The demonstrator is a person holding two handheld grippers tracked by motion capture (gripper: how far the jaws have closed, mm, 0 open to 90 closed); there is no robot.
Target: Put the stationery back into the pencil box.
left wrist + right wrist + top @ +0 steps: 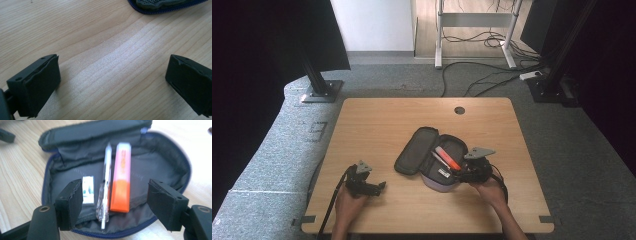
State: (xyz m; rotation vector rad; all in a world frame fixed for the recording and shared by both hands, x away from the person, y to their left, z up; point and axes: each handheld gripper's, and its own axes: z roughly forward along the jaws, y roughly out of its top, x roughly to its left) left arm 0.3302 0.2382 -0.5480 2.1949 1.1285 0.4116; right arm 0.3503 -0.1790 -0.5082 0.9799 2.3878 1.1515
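A dark zip pencil case (412,150) lies open in the middle of the wooden table (377,120). Inside it lie an orange highlighter (121,177), a clear pen (105,187) and a small white eraser (88,189), side by side. My right gripper (115,202) hovers open over the case's near end, its jaws standing either side of the pen and highlighter without touching them. In the high view the right gripper (458,172) is at the case's right end. My left gripper (379,186) rests open on bare wood to the left of the case, with nothing between its jaws (112,82).
The case's zip edge (165,5) lies beyond the left gripper. A round cable hole (459,110) sits near the table's far edge. On the floor behind are black stand bases (319,91), a white desk frame (439,35) and loose cables (482,75).
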